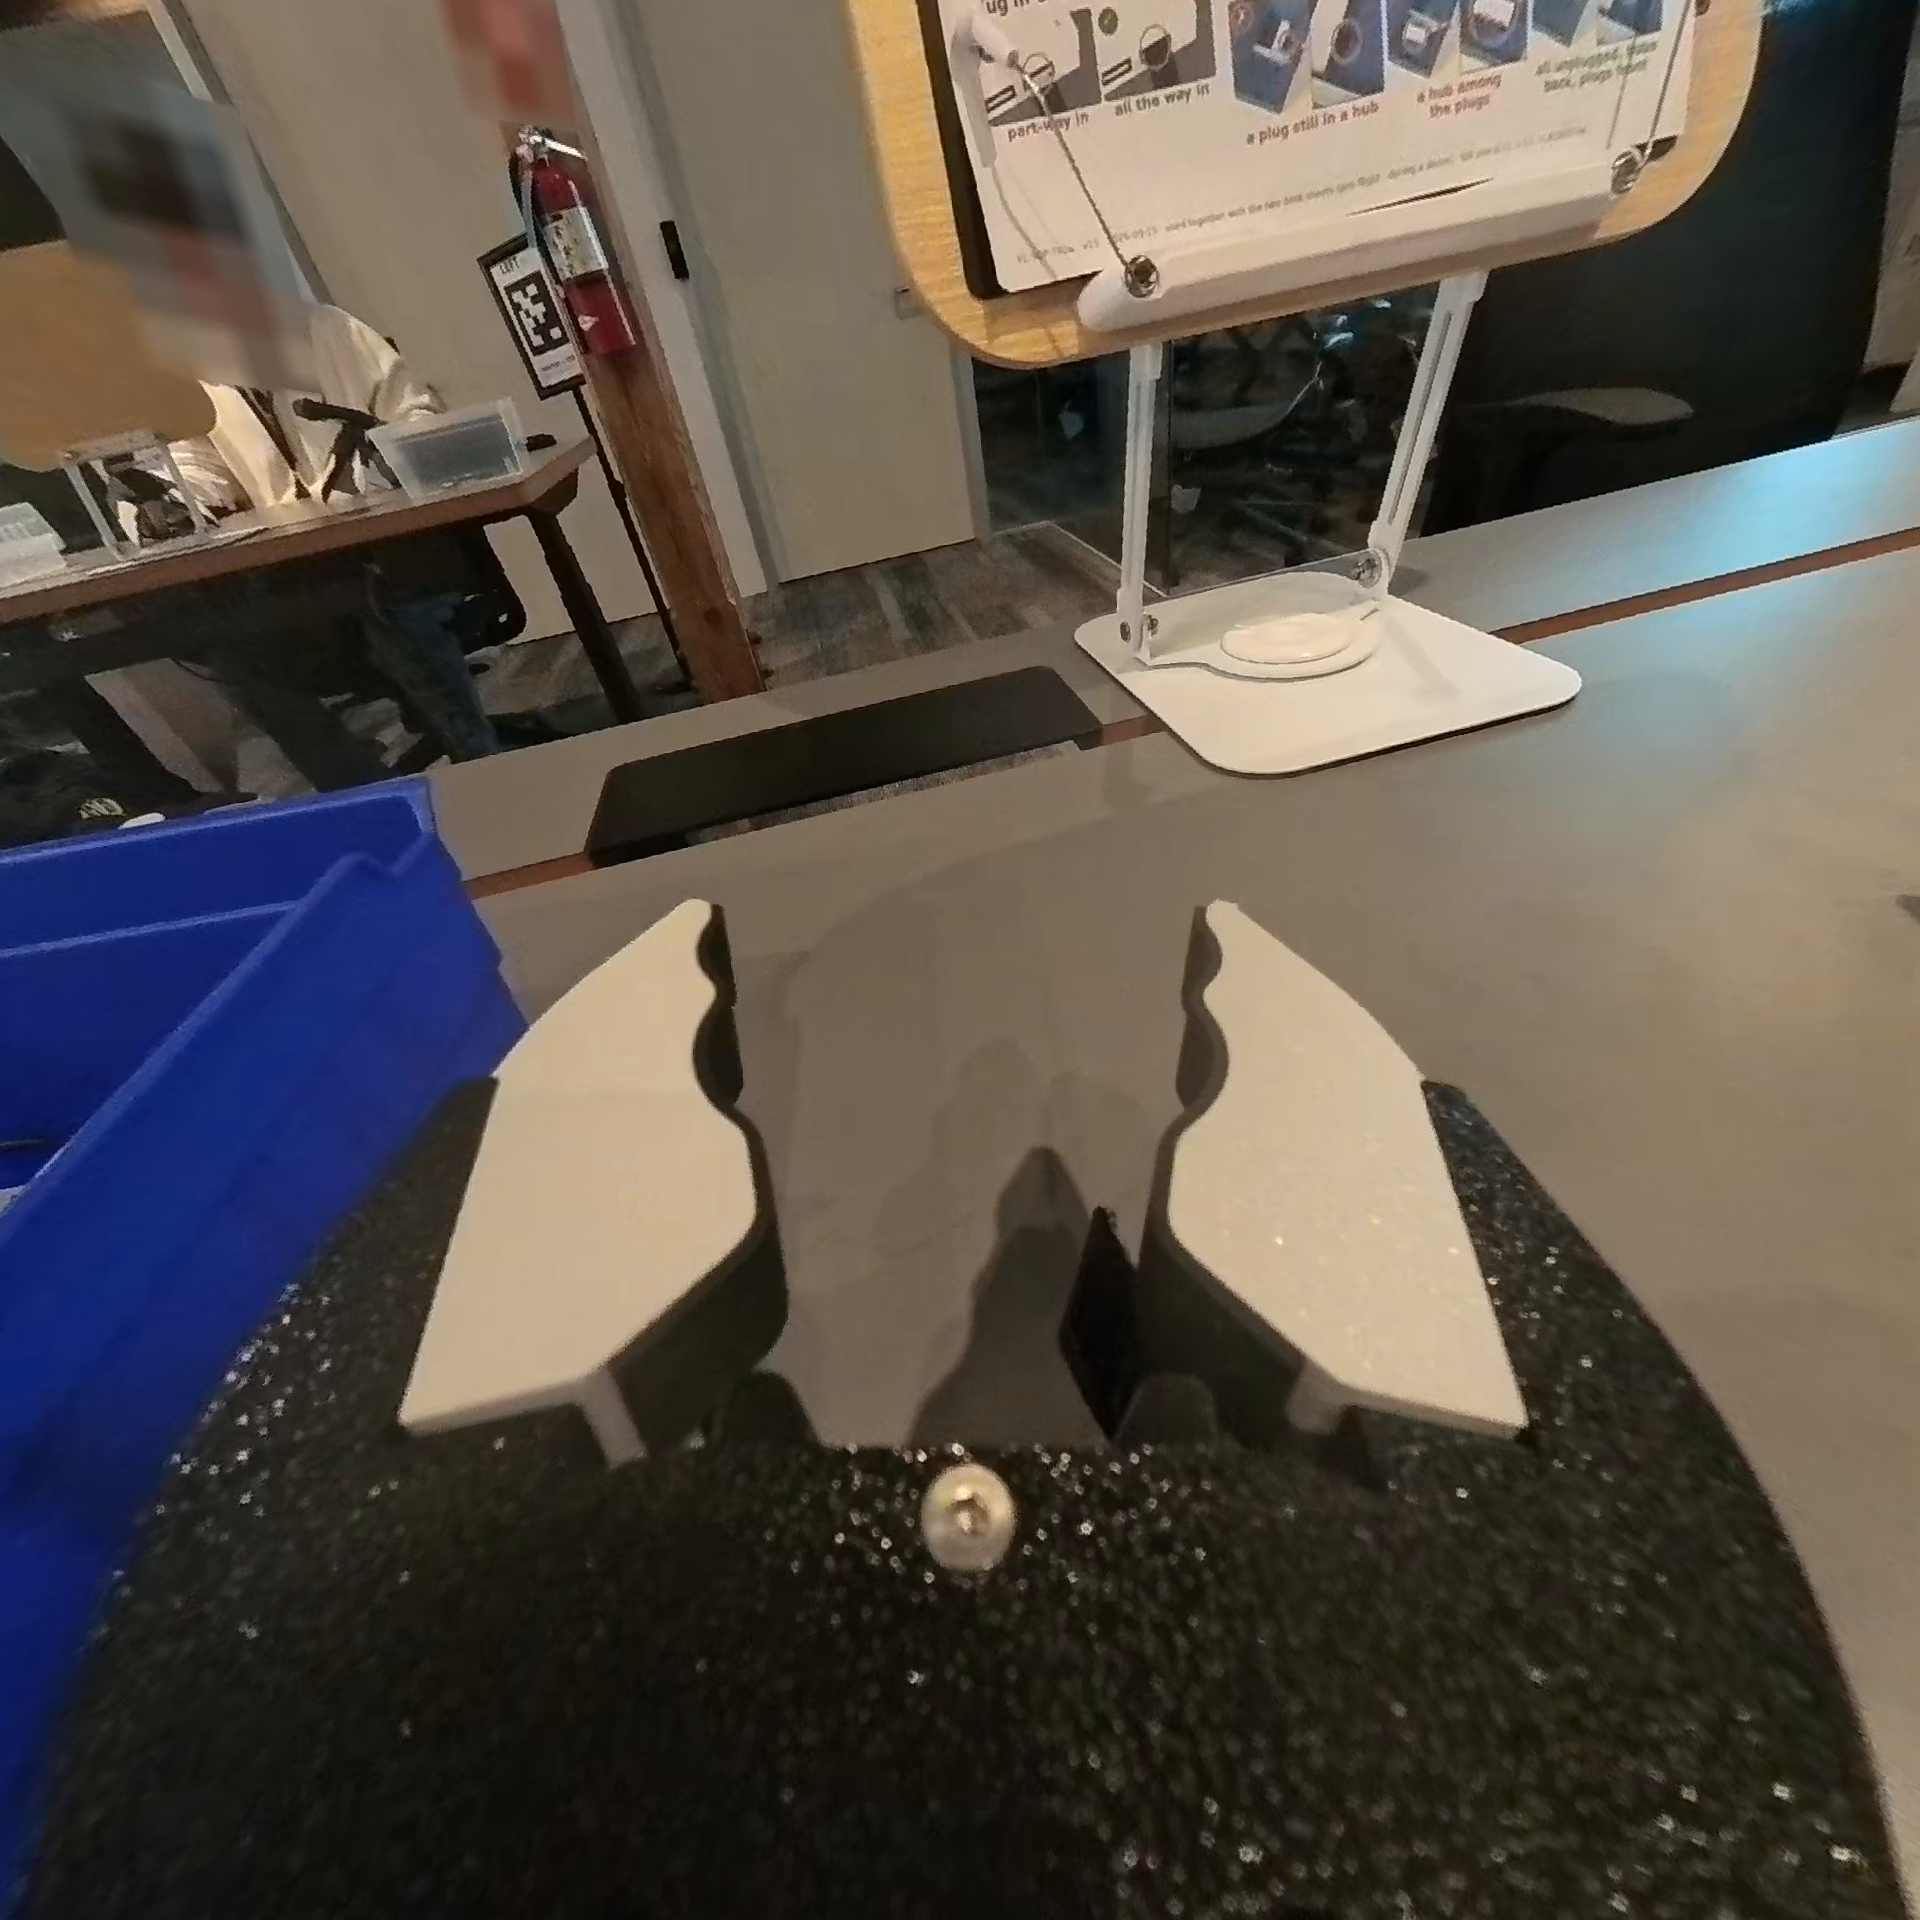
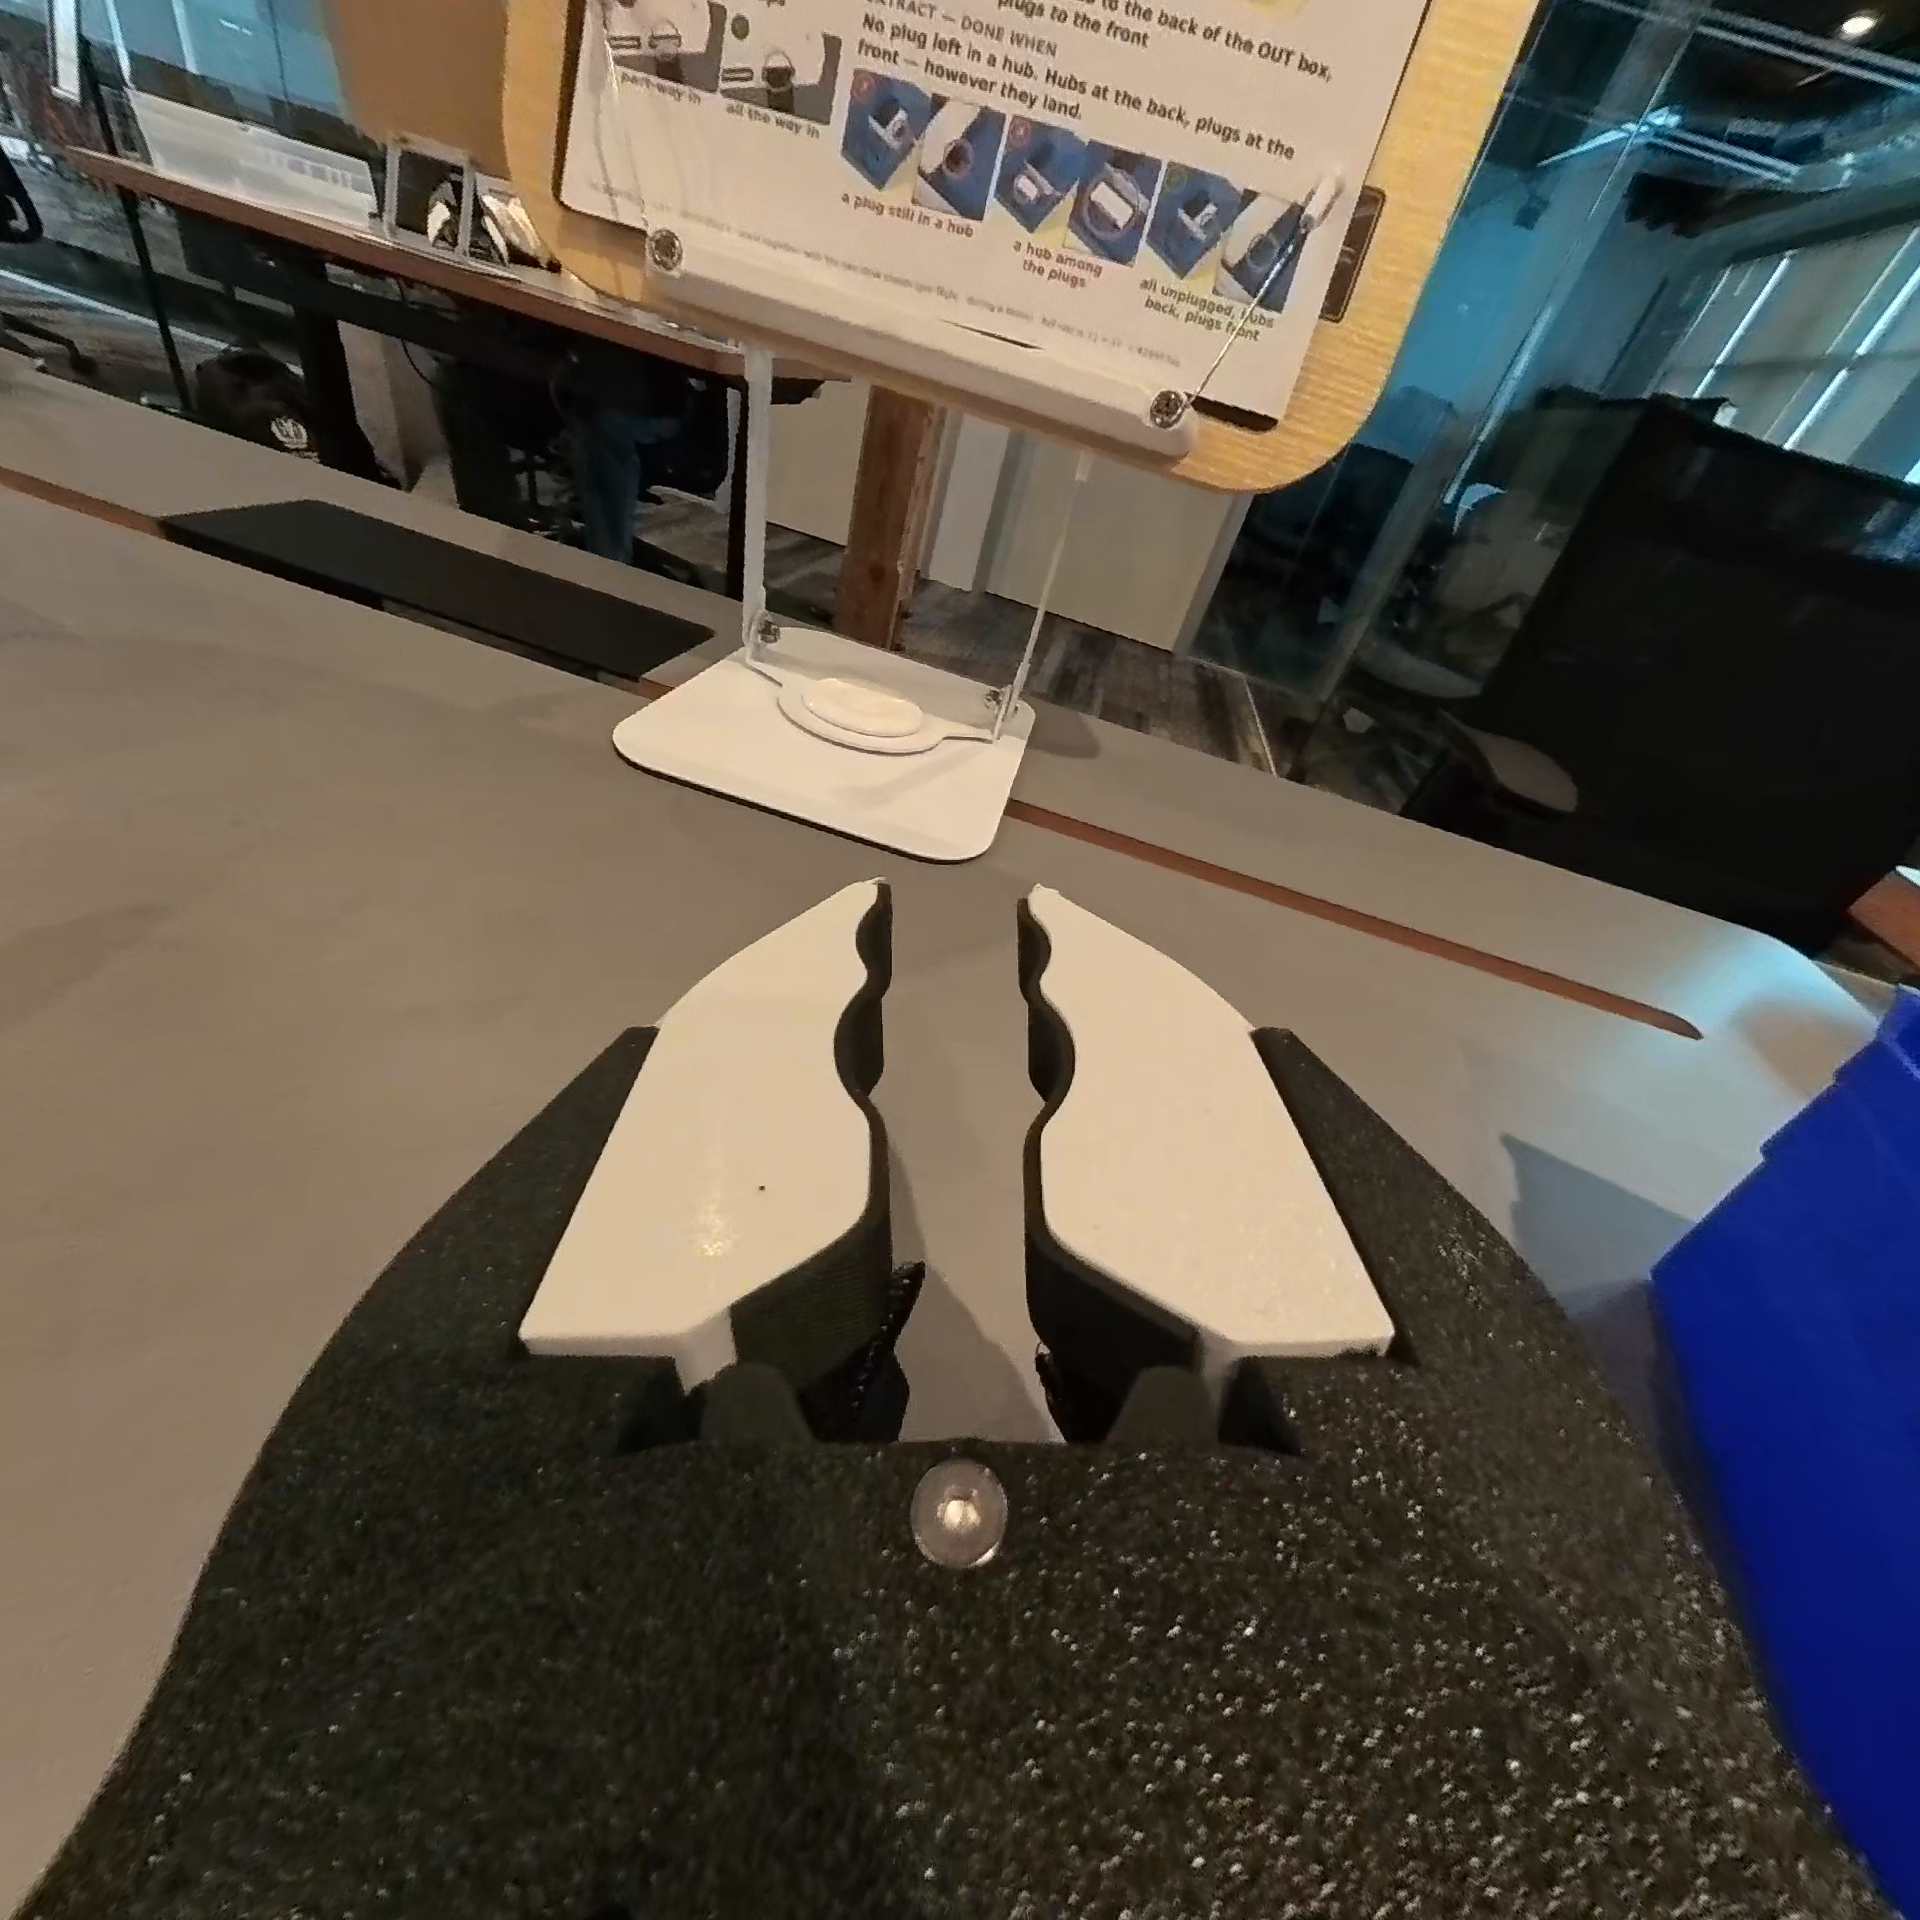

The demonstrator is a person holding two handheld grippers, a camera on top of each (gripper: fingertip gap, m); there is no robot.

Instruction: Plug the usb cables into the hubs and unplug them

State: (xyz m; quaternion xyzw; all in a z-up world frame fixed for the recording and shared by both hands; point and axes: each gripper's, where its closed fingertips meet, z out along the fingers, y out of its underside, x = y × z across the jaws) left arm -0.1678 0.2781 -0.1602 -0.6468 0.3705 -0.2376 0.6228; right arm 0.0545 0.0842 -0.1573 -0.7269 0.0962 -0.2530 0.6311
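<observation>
The left gripper point(image 1: 961, 925) is hovering over the bare grey table point(image 1: 1558, 935), its fingers spread wide and holding nothing, a blue bin point(image 1: 208, 1039) lying close at its left. The right gripper point(image 2: 956, 904) is hovering with fingers parted by a narrow gap, also holding nothing, another blue bin point(image 2: 1808, 1299) crowding its right. A white stand point(image 2: 831, 769) is sitting ahead near the far edge. No cables or hubs are showing.

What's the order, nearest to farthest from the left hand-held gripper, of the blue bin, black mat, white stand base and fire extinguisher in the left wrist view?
From the left hand-held gripper:
1. Blue bin, right beside it, left.
2. Black mat, ahead at the table's edge.
3. White stand base, ahead right.
4. Fire extinguisher, on the far post.
</observation>
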